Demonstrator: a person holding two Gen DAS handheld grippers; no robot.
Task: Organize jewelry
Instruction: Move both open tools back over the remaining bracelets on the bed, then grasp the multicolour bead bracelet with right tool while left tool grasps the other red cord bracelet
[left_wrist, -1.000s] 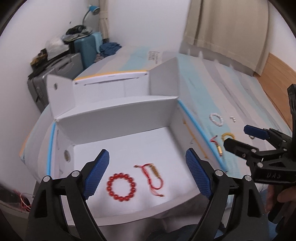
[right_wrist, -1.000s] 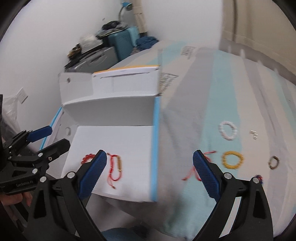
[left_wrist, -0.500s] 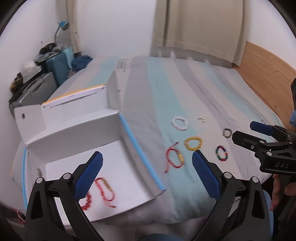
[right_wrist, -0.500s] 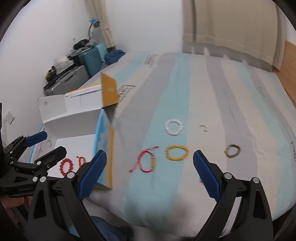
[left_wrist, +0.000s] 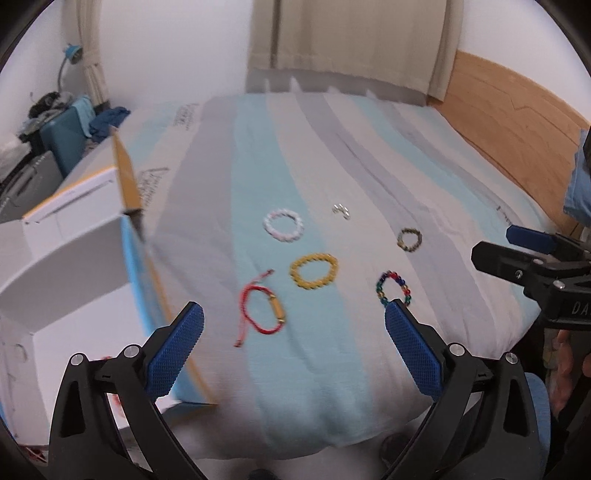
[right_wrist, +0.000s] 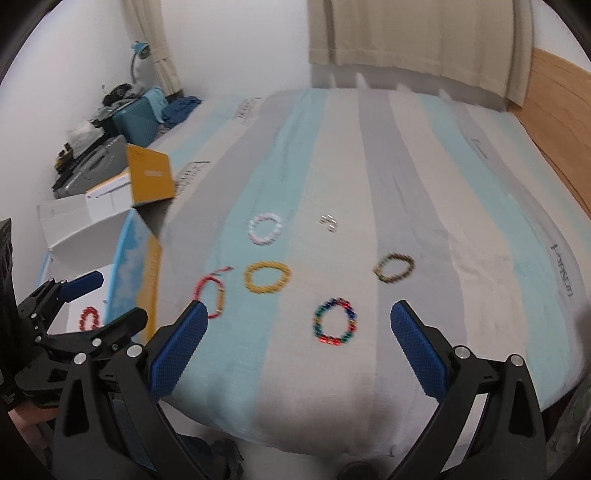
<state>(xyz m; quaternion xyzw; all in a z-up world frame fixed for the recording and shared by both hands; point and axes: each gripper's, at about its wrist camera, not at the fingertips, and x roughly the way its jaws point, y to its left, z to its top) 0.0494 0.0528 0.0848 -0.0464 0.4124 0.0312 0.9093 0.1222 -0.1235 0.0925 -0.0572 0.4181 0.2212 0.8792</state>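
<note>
Several bracelets lie on the striped bed: a red cord bracelet (left_wrist: 262, 310) (right_wrist: 210, 295), a yellow bead bracelet (left_wrist: 314, 271) (right_wrist: 267, 277), a white bead bracelet (left_wrist: 284, 225) (right_wrist: 265, 229), a multicoloured bead bracelet (left_wrist: 393, 290) (right_wrist: 335, 321), a dark brown bracelet (left_wrist: 409, 239) (right_wrist: 394, 267) and small silver earrings (left_wrist: 340, 211) (right_wrist: 328, 221). A red bead bracelet (right_wrist: 88, 317) lies inside the white box (left_wrist: 70, 236) (right_wrist: 85, 214) at left. My left gripper (left_wrist: 293, 343) is open and empty, above the bed's near edge. My right gripper (right_wrist: 299, 339) is open and empty, near the multicoloured bracelet.
The box's yellow flap (right_wrist: 149, 181) stands up beside the bed. Suitcases and clutter (right_wrist: 110, 122) stand at the far left wall. A wooden headboard (left_wrist: 517, 110) runs along the right. Curtains (right_wrist: 413, 40) hang behind the bed.
Both grippers swung right, from facing the open white box to facing the bracelets on the bed. Both stayed open and empty.
</note>
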